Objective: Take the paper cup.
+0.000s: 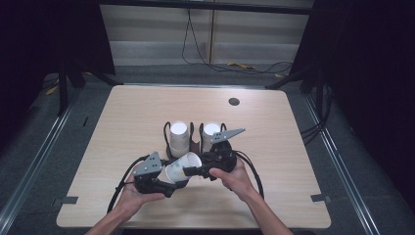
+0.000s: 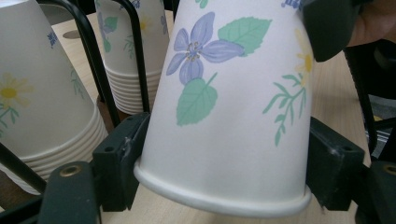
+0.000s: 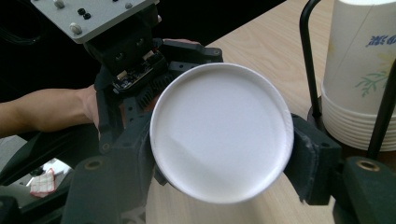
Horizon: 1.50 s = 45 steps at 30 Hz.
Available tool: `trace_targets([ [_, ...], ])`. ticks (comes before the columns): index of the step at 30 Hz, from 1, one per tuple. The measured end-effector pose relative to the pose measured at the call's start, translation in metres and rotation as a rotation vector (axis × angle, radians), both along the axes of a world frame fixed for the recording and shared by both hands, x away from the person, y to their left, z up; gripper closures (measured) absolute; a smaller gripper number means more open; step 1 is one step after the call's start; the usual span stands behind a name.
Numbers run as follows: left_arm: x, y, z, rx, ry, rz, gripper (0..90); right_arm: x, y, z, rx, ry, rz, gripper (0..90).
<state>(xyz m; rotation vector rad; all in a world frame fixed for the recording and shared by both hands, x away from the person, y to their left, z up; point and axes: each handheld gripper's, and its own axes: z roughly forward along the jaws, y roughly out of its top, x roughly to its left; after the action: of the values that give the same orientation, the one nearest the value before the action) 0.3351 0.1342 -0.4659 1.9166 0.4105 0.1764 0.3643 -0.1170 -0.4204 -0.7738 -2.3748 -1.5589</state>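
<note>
Risk: crushed or dropped paper cup (image 1: 182, 167) | cup: on its side above the bench's (image 1: 274, 161) near middle, in front of the two racked cup stacks (image 1: 179, 137) | left tongs (image 2: 224, 154): clamped on its rim end | right tongs (image 3: 219, 154): straddling its base end, contact unclear | cause: thin wall buckling under double squeeze, or slipping if both loosen.

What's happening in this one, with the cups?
A person works two hand-held tools over a table. One flowered paper cup lies tilted between them: the left tool is clamped on it near the rim, and the right tool has its jaws on either side of the base, though whether they press is unclear. Behind it, two cup stacks stand upside down in a wire rack.
</note>
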Motion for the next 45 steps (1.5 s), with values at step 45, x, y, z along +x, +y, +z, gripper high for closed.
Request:
trace_targets([
  [45,0.008,0.009,0.01,0.193,0.145,-0.037,26.3,-0.007,-0.011,0.001,-0.108,-0.082,0.006,19.4],
])
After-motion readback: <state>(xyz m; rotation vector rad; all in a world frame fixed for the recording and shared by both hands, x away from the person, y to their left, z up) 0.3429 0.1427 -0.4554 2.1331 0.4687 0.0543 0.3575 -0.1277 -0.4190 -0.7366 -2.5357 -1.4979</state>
